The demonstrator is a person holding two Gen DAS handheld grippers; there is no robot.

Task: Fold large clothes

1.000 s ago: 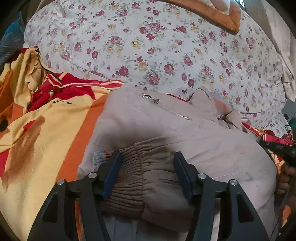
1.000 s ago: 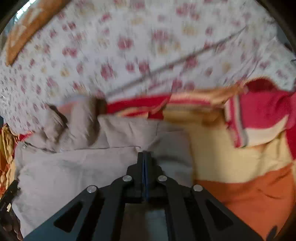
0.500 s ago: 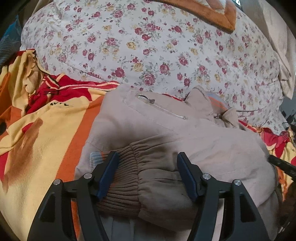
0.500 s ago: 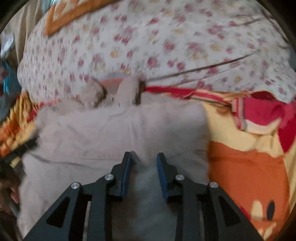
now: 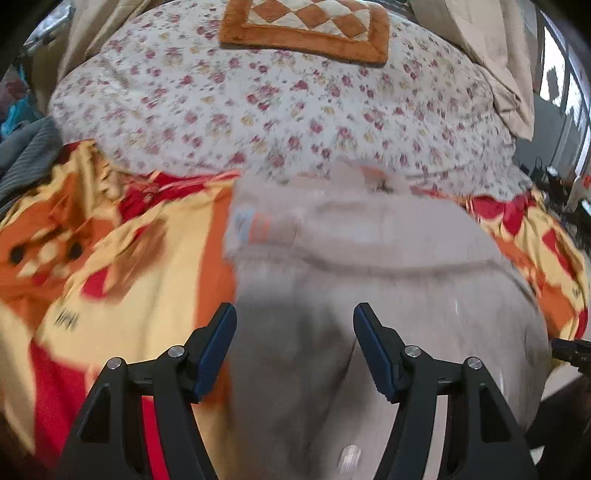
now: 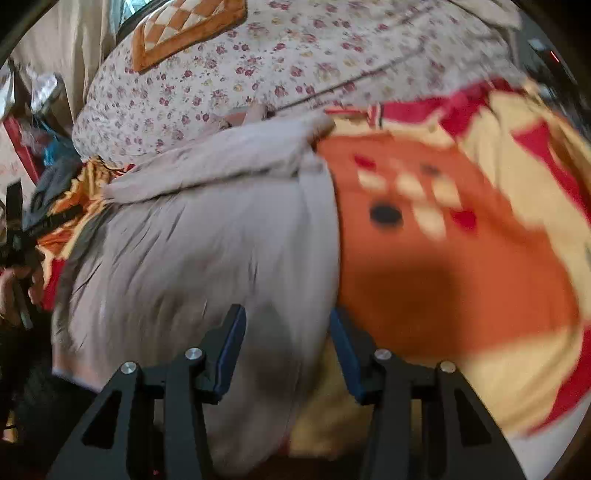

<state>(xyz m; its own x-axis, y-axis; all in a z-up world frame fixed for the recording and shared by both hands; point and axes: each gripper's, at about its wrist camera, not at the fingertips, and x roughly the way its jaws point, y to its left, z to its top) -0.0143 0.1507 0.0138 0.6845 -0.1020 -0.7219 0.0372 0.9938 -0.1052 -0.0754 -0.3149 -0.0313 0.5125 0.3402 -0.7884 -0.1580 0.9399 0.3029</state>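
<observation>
A large beige jacket lies on the bed, its sleeves folded across the body, a striped cuff at its left edge. My left gripper hovers open over the jacket's near part, with only flat cloth below its jaws. In the right wrist view the jacket fills the left half. My right gripper straddles the jacket's right edge; its jaws are opening and the pads stand clear of the cloth. Both views are blurred by motion.
Under the jacket lies an orange, yellow and red cartoon blanket. Behind it bulges a floral quilt with an orange checkered cushion on top. A hand shows at the left edge of the right wrist view.
My left gripper has pulled back from the ribbed cuff, which now lies farther away. My right gripper went from shut to open and slid to the jacket's right edge.
</observation>
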